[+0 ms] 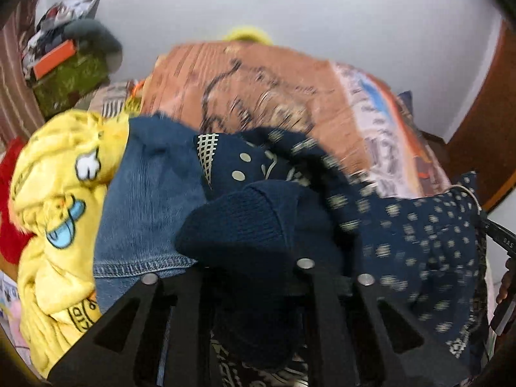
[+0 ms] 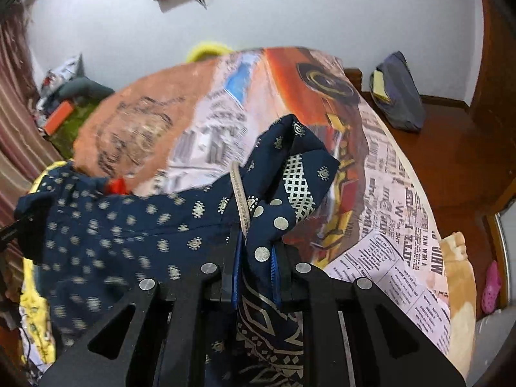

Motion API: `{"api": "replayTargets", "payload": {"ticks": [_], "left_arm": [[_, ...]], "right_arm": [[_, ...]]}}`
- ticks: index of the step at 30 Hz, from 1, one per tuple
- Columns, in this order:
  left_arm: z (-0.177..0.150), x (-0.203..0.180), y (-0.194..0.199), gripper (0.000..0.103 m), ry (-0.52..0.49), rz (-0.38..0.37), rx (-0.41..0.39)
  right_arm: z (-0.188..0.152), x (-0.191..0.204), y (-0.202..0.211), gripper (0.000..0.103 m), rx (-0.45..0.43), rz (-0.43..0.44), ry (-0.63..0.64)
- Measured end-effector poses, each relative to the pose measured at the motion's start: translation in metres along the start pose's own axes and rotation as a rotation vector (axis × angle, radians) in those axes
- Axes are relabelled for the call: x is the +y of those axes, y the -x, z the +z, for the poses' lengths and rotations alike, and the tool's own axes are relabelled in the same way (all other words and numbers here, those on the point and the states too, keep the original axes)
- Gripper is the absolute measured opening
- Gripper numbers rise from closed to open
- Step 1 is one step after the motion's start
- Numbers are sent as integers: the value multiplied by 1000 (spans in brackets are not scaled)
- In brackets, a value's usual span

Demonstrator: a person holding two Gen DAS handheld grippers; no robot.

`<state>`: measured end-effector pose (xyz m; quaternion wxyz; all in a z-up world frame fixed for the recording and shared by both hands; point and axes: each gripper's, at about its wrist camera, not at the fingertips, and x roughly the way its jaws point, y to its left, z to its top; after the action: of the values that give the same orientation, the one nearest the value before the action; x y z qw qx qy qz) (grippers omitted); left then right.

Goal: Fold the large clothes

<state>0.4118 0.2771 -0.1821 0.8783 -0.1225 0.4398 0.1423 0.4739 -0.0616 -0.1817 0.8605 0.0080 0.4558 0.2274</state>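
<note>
Right claw (image 2: 256, 277): clamped narrow on the navy dress (image 2: 129, 232), cloth pinched between its jaws.
Left claw (image 1: 258, 258): fingertips buried under the dress; grip cannot be told.
Bed (image 2: 387, 193): beneath.

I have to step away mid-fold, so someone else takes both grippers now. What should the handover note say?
Right gripper: shut on the navy printed garment, near its patterned border.
Left gripper: navy fabric bunched over its fingers; grip unclear.
The garment hangs stretched between the two, above the printed bedspread.
Yellow cartoon garment and denim piece lie heaped at the left, unfolded.
Done: garment lifted. Left: spread it flat, fold it, then the rest.
</note>
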Motion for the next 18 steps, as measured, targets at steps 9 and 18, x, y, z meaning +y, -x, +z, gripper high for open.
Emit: {"api": "replayTargets", "payload": {"ticks": [9, 18], "left_arm": [[-22, 28, -15, 70, -2, 120, 22], [-41, 32, 35, 71, -38, 106, 10]], "right_arm": [[-12, -21, -4, 39, 102, -54, -81], [-28, -10, 45, 46, 133, -96, 5]]}}
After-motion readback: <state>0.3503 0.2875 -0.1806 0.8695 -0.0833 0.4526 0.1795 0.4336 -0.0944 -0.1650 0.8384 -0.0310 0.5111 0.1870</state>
